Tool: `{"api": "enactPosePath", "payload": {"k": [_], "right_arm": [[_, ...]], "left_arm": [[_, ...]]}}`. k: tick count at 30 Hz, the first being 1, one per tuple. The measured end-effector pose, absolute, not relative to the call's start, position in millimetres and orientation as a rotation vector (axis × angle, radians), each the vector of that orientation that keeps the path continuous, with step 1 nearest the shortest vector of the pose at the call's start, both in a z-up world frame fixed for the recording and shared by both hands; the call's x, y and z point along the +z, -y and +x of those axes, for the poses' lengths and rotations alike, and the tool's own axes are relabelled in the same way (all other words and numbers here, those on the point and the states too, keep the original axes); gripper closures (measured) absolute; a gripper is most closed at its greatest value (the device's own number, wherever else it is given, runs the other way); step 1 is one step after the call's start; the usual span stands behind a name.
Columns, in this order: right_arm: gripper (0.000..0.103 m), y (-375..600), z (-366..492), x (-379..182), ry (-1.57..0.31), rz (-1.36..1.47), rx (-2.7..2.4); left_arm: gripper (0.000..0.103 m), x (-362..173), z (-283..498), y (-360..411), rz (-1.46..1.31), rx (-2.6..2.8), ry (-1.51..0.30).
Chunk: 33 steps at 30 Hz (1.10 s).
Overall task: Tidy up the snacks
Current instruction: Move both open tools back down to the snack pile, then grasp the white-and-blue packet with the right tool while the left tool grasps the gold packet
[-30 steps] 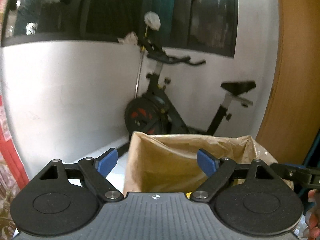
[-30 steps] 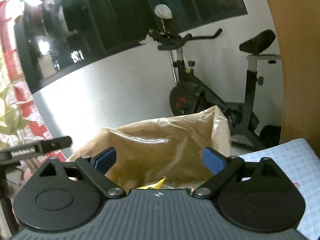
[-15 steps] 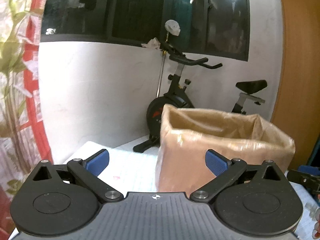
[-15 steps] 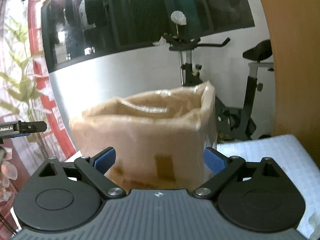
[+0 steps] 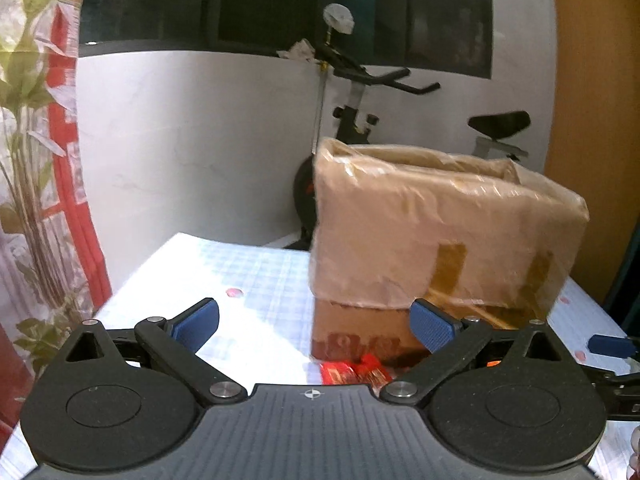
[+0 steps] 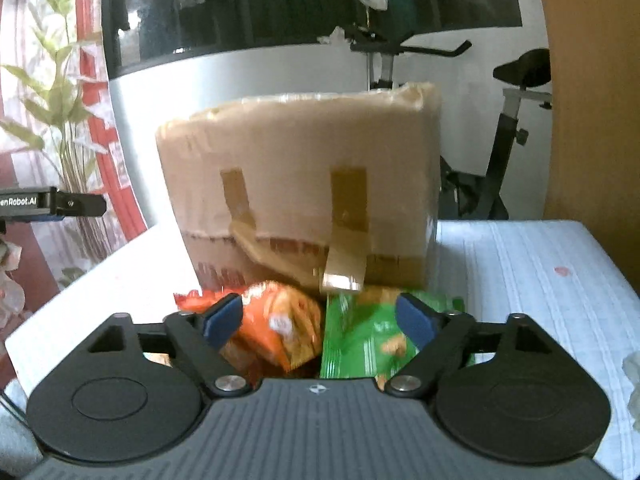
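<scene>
A cardboard box wrapped in plastic [image 5: 440, 232] stands on the table; it also shows in the right wrist view [image 6: 304, 184]. An orange snack bag [image 6: 276, 328] and a green snack bag [image 6: 360, 336] lie in front of the box, just beyond my right gripper [image 6: 318, 318], which is open and empty. Red snack wrappers [image 5: 352, 372] lie at the box's near corner, below my left gripper [image 5: 314, 322], which is open and empty.
The table has a pale checked cloth [image 5: 256, 280]. An exercise bike [image 5: 360, 104] stands behind the box against a white wall. A flowered curtain [image 5: 36, 160] hangs on the left, a wooden panel [image 5: 592, 120] on the right. The other gripper's tip [image 6: 60, 204] shows at left.
Both grippers have pulled back and down from above the box's open top. The box front and the snack bags on the table have come into view. Both stay open.
</scene>
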State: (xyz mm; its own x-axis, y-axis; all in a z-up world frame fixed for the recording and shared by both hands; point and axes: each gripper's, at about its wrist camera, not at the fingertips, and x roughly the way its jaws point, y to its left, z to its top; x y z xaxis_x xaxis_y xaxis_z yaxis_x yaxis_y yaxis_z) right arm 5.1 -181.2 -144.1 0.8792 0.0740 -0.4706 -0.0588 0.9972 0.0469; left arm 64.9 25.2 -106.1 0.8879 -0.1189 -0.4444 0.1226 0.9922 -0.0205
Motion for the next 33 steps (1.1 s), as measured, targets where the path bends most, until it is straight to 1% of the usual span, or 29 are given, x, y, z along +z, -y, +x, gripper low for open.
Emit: {"api": "enactPosePath", "payload": {"k": [7, 9, 11, 21, 28, 33], "right_arm": [[0.032, 180.7, -4.0, -161.6, -0.558, 0.003, 0.076], [0.034, 178.7, -4.2, -164.7, -0.570, -0.005, 0.080], [0.037, 177.3, -4.1, -166.8, -0.578, -0.005, 0.087], [0.038, 179.0, -12.6, -181.6, -0.625, -0.019, 0.058], [0.038, 196.9, -5.4, -197.7, -0.716, 0.051, -0.016], [0.038, 201.1, -5.6, -206.8, -0.746, 0.090, -0.017]], "left_arm": [[0.001, -130.4, 56.1, -11.4, 0.038, -0.188, -0.507], [0.003, -134.3, 56.9, -11.7, 0.027, -0.192, -0.525], [0.006, -137.6, 56.2, -14.8, 0.010, -0.190, -0.539], [0.007, -147.0, 52.1, -29.6, 0.000, -0.125, -0.563], [0.012, -157.3, 50.8, -28.4, 0.004, -0.112, -0.600], [0.012, -163.7, 50.2, -29.7, 0.003, -0.105, -0.618]]}}
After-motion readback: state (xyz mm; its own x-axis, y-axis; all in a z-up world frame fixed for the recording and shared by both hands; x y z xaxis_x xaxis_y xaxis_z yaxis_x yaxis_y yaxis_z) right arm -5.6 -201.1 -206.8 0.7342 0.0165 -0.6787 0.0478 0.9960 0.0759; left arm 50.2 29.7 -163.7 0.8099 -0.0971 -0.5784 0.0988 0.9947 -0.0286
